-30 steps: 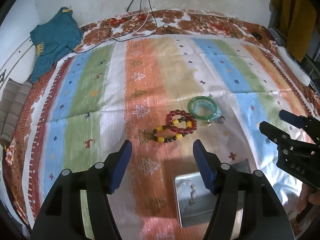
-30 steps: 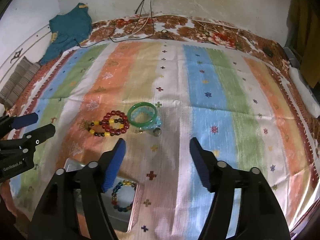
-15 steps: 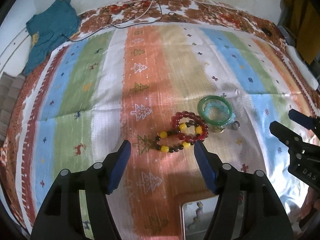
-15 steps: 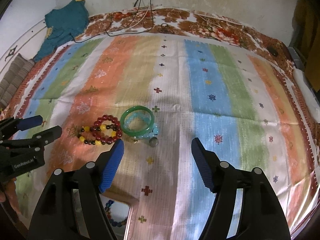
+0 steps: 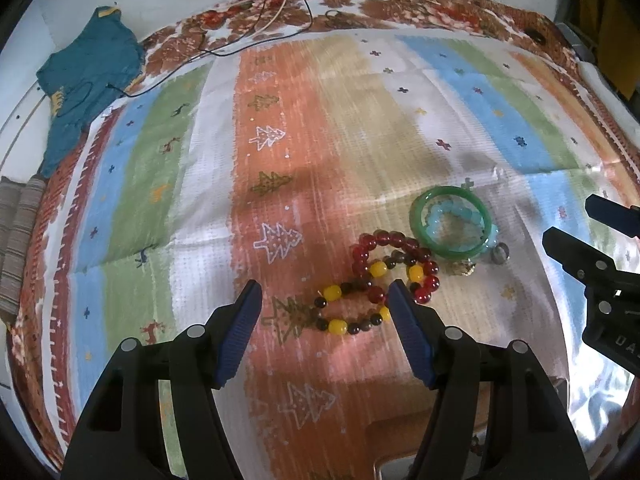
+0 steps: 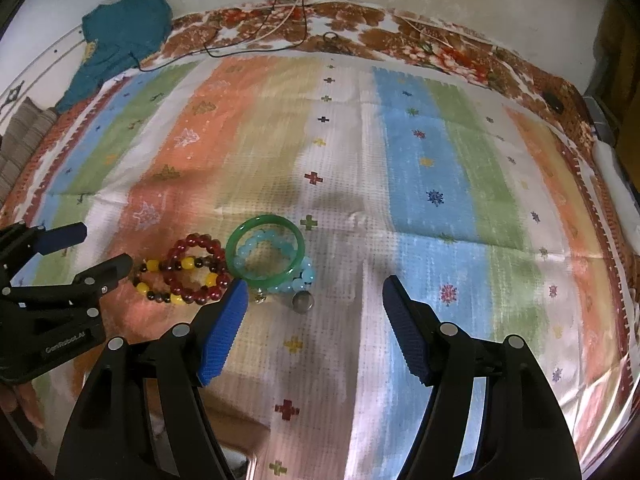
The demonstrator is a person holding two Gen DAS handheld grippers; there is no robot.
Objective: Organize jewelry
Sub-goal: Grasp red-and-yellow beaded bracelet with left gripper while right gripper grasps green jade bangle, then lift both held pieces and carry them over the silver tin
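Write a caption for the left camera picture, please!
Open left gripper hovering over a yellow-and-dark bead bracelet on striped cloth.

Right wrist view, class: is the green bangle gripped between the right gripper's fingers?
No. The green bangle lies on the cloth ahead of the open right gripper, untouched.

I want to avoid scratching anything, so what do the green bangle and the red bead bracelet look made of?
The green bangle looks like jade or coloured glass: one rigid, smooth, glossy, slightly translucent ring. The red bead bracelet seems to be glass or resin: round, shiny, see-through dark red beads. Neither can be told for sure from the look alone.
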